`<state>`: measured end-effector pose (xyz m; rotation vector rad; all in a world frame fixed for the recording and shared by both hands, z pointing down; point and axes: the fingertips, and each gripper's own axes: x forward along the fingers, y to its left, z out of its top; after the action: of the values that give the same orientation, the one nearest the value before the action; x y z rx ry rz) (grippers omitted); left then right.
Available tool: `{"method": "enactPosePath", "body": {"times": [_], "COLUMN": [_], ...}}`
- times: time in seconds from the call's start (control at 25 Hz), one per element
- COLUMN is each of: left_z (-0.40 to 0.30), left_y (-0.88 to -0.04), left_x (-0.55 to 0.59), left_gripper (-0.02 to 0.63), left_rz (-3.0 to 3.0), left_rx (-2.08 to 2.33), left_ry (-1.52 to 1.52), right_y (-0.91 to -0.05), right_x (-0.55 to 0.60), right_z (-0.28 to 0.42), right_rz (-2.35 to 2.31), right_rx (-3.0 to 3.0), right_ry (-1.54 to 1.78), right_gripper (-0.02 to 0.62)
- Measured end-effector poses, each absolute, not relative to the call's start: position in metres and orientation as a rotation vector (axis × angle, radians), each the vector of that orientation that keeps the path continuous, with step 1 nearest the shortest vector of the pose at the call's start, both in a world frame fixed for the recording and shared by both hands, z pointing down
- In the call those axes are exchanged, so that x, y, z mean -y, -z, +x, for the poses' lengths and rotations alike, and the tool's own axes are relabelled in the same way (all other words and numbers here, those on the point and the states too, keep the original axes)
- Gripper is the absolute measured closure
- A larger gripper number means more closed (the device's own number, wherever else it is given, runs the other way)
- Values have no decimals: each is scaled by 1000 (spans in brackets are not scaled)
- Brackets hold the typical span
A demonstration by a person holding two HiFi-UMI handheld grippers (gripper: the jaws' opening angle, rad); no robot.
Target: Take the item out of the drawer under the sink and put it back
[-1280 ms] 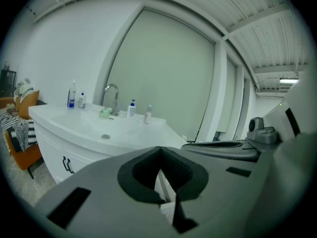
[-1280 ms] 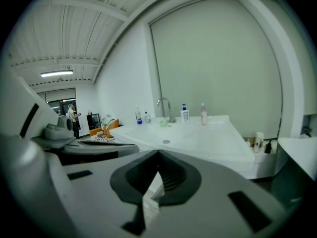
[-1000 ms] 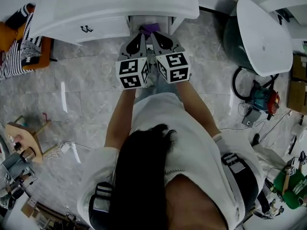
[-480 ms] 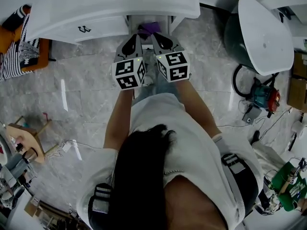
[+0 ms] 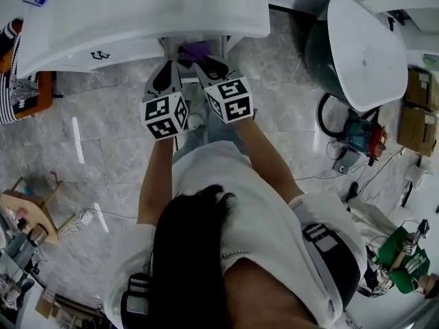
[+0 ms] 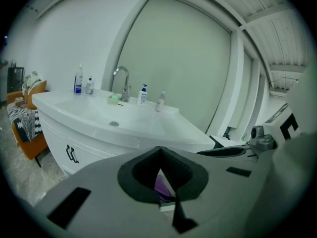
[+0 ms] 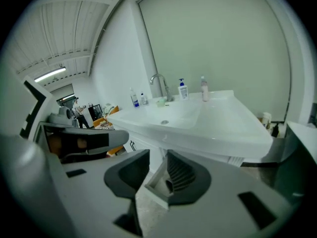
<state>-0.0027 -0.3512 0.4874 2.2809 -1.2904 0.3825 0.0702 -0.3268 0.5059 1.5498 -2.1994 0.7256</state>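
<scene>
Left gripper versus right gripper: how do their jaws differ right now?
The left gripper has jaws that meet at the tips; on the right gripper they stand apart, having just been opening, with nothing pinched between them. Past the left gripper a purple item shows; past the right gripper, a white corner of the drawer. Both point into that open drawer under the sink.

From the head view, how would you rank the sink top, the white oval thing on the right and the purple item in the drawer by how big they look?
1. sink top, clearly largest.
2. white oval thing.
3. purple item, smallest; only a sliver shows under the sink top.
</scene>
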Motion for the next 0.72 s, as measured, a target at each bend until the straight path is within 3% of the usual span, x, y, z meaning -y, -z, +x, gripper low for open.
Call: {"method": "enactPosePath", "body": {"times": [0.4, 0.72], "left_z": [-3, -8], "left_y": [-512, -537], "left_x": [387, 411], "left_gripper": [603, 603], "left_rz": [2192, 2100], "left_rx": [1341, 1390], "left_ry": [-423, -467], "right_y": [-547, -596], "right_x": [356, 378], "right_z": [70, 75], "right_rz": [1339, 1181], "right_rx": [2192, 2159], "right_ry": [-841, -894], "right_gripper": [356, 302]}}
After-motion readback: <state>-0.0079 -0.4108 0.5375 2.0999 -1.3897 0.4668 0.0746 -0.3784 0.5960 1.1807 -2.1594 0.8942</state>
